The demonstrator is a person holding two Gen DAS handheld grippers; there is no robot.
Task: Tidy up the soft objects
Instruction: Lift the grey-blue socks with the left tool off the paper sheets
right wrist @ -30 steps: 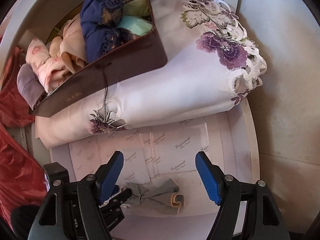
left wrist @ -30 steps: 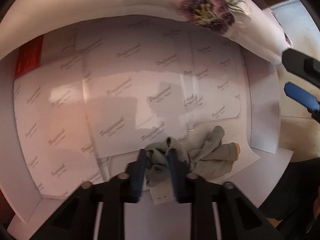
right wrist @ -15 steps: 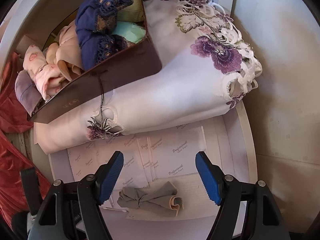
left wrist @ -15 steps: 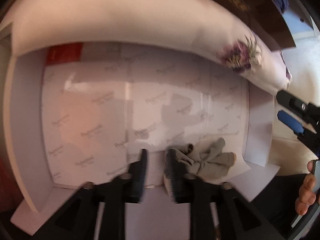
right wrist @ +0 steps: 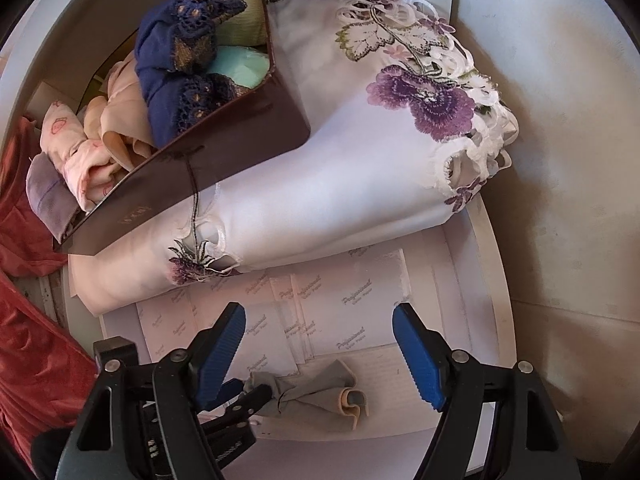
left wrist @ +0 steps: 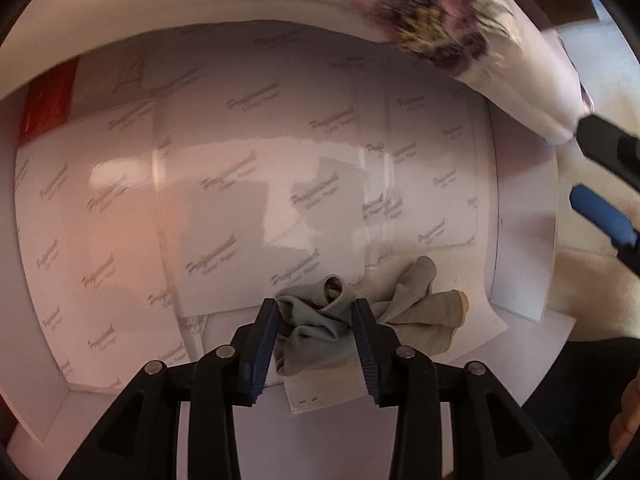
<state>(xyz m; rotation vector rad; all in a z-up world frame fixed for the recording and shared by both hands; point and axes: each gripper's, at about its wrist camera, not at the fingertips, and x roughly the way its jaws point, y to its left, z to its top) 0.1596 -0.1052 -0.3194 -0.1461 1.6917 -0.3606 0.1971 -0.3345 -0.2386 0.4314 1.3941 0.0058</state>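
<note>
White tabletop (right wrist: 448, 420), lined with glossy sheets of printed paper (left wrist: 248, 184); pale wall behind at the right of the right wrist view. Folded white cloth (right wrist: 320, 184) with purple floral embroidery lies across the far part of the surface and carries a dark brown box (right wrist: 224, 148). Box contents: navy lace garment (right wrist: 180, 64), peach and pink printed pieces (right wrist: 100, 140), green and mint items behind, all bundled inside; judged as the portion of the task already sorted. Red fabric (right wrist: 32, 340) at the left edge, role unclear. Outstanding item: one grey sock (left wrist: 332, 320), crumpled and knotted on itself, with a tan toe end, lying on the paper near the front edge of the tabletop, well apart from the box; not yet stowed. Left hand-held gripper (left wrist: 316, 328): jaws partly closed, one pad on each side of the sock's bunched end; whether they actually press the fabric or merely bracket it cannot be told, and the sock rests on the surface, not lifted. Right hand-held gripper (right wrist: 320, 344): jaws spread wide, holding nothing, poised above and behind the sock's tan end, touching nothing. Remaining work, by estimate: secure the sock, carry it to the box.
</note>
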